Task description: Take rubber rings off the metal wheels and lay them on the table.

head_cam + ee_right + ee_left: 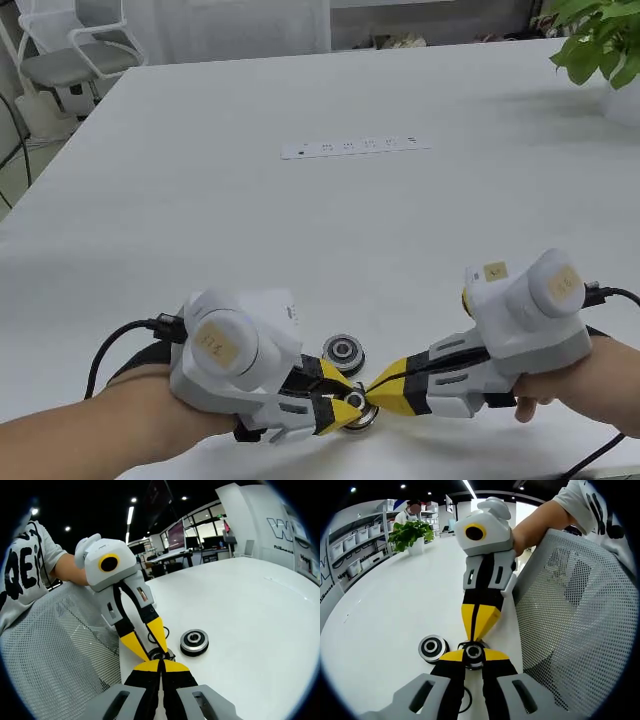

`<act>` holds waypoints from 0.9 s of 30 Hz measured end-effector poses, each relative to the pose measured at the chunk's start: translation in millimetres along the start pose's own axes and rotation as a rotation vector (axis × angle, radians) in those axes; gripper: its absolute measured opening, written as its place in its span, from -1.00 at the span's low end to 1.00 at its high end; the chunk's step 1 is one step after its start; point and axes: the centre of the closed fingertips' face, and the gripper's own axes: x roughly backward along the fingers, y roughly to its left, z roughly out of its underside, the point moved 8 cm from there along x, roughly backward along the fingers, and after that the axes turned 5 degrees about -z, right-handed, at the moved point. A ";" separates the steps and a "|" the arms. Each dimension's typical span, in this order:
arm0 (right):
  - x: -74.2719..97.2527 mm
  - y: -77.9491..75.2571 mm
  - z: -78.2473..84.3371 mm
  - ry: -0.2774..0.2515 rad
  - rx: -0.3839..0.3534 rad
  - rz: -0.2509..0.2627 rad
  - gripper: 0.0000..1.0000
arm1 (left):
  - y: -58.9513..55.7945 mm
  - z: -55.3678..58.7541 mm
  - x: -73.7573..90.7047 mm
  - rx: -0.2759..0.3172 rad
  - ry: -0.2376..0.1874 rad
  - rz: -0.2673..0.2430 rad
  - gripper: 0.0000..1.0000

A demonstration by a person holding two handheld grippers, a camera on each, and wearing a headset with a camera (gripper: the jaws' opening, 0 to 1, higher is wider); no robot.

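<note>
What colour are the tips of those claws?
Yellow, clearest on the right claw in the left gripper view.

Shiny metal wheel [343,351], matt table [300,230]

At the near edge of the table [200,200], the left hand-held gripper [338,408] and right hand-held gripper [378,392] meet tip to tip on a wheel [360,414], with a second wheel [344,350] just behind and a power strip [355,147] farther back.
</note>
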 end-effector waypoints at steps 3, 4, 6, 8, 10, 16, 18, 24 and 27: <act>-0.2 0.2 0.1 0.000 0.002 -0.001 -1.00 | -0.1 0.1 0.0 0.001 -0.001 0.000 -0.86; -0.4 0.6 0.2 -0.001 0.002 -0.002 -1.00 | -0.1 0.1 0.0 0.000 0.000 0.000 -0.86; -1.0 1.3 0.0 0.003 0.014 -0.002 -1.00 | -0.2 0.3 0.0 0.001 -0.001 0.000 -0.86; -2.1 2.7 -0.6 0.007 0.023 -0.007 -1.00 | -0.3 0.3 0.1 0.000 -0.002 0.000 -0.86; -3.0 4.3 -1.9 0.003 0.030 -0.015 -1.00 | -0.3 0.5 0.1 0.000 -0.002 0.000 -0.86; -4.5 5.5 -4.2 0.005 0.056 -0.027 -1.00 | -0.5 0.5 0.1 0.000 -0.003 -0.001 -0.86; -4.1 5.8 -4.1 0.001 0.057 -0.029 -1.00 | -0.5 0.5 0.1 -0.002 -0.005 -0.002 -0.86; -3.5 7.4 -6.3 -0.031 0.038 -0.050 -1.00 | -0.2 0.4 0.2 -0.002 -0.009 -0.003 -0.86; -5.3 11.4 -9.4 -0.043 0.040 -0.077 -1.00 | -0.2 0.3 0.1 0.000 -0.009 -0.004 -0.86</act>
